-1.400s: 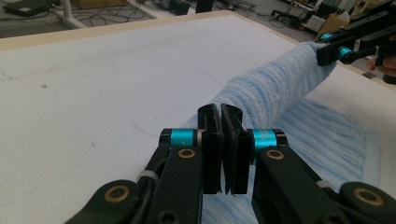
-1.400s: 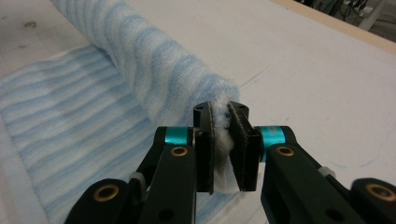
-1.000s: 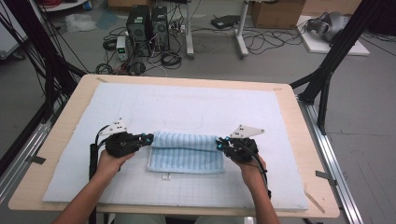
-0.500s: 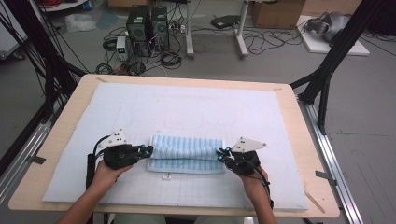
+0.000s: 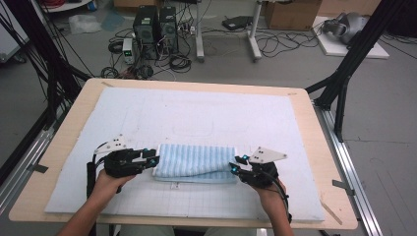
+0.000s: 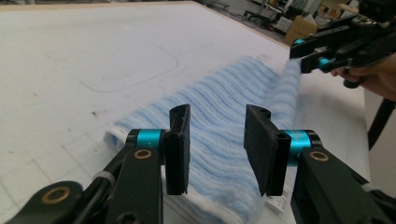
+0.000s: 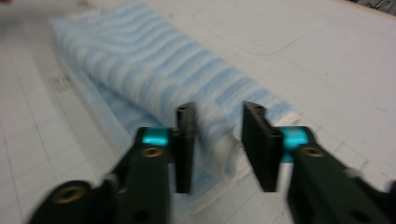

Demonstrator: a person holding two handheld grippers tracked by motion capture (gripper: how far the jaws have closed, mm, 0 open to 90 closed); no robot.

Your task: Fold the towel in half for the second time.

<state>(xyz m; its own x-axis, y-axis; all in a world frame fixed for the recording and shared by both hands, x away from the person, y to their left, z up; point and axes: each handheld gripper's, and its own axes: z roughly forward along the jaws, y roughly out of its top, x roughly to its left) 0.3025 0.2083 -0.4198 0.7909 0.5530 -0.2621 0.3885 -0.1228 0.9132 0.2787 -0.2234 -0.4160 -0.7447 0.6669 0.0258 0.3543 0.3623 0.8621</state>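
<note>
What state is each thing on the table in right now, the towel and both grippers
towel: folded into a long strip, flat on the white mat, right end slightly lifted.
left gripper: jaws just opened, apart over the towel's left end, not pressing it.
right gripper: jaws just opened, towel's right end loose between them.

Both grippers let go of the folded towel

A second ago the left gripper and right gripper were clamped on the two ends of the towel; their jaws have just been opening and now stand apart, with the cloth between them but no pad pressing on it. Over that second the towel's far layer was brought over toward the near edge of the mat, so the cloth now lies as a narrower, thicker band. The right gripper has shifted slightly toward that near edge.
</note>
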